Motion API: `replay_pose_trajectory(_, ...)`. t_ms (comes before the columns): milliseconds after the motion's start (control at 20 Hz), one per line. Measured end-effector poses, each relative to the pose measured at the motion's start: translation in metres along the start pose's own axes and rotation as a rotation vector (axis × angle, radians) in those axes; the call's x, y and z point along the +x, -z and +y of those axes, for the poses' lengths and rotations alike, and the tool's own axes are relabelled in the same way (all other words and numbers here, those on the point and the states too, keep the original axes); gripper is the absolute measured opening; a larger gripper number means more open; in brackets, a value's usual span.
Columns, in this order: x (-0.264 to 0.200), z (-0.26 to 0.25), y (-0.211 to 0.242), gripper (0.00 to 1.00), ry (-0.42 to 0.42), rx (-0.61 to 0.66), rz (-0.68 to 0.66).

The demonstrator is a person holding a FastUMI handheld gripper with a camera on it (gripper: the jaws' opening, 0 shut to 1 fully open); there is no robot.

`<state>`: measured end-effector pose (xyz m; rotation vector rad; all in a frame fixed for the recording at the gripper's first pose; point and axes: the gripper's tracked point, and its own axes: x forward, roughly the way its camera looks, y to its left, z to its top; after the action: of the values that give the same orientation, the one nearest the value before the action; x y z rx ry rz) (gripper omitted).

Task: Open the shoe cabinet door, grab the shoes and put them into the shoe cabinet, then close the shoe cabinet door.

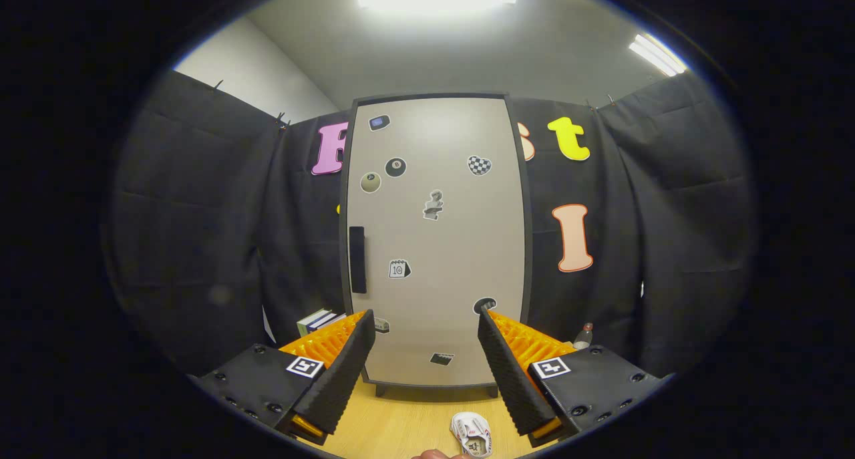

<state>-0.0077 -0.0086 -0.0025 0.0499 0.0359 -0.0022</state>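
A shoe (471, 433) lies on the wooden table (401, 425) nearest the camera, between the fingers and a little toward the right one, with a hand's edge (437, 454) just beside it. The gripper (425, 325) is spread wide, holding nothing. Beyond the fingers stands the cabinet (434, 238), its stickered door shut, with a dark handle (357, 259) on the left; books (319, 321) sit left of its base, a bottle (584, 335) right.

gripper view | rode on the gripper (424, 332), looked forward along its spread fingers (347, 365) | faced the shut shoe cabinet door (434, 238) head-on, low over the worktop (401, 425) | cabinet near, just beyond the fingertips | fisheye took in booth wall and ceiling lights
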Motion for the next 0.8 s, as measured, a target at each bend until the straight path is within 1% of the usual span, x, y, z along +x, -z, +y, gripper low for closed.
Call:
replay_pose_trajectory(350, 0.009, 0.004, 0.003, 0.97, -0.009, -0.008, 0.015)
replay_pose_trajectory(550, 0.023, 0.017, 0.004, 0.97, -0.017, -0.049, 0.02)
replay_pose_trajectory(650, 0.033, 0.023, -0.001, 0.97, -0.012, -0.074, 0.005)
replay_pose_trajectory(800, 0.048, 0.039, -0.009, 0.97, -0.027, -0.104, -0.016)
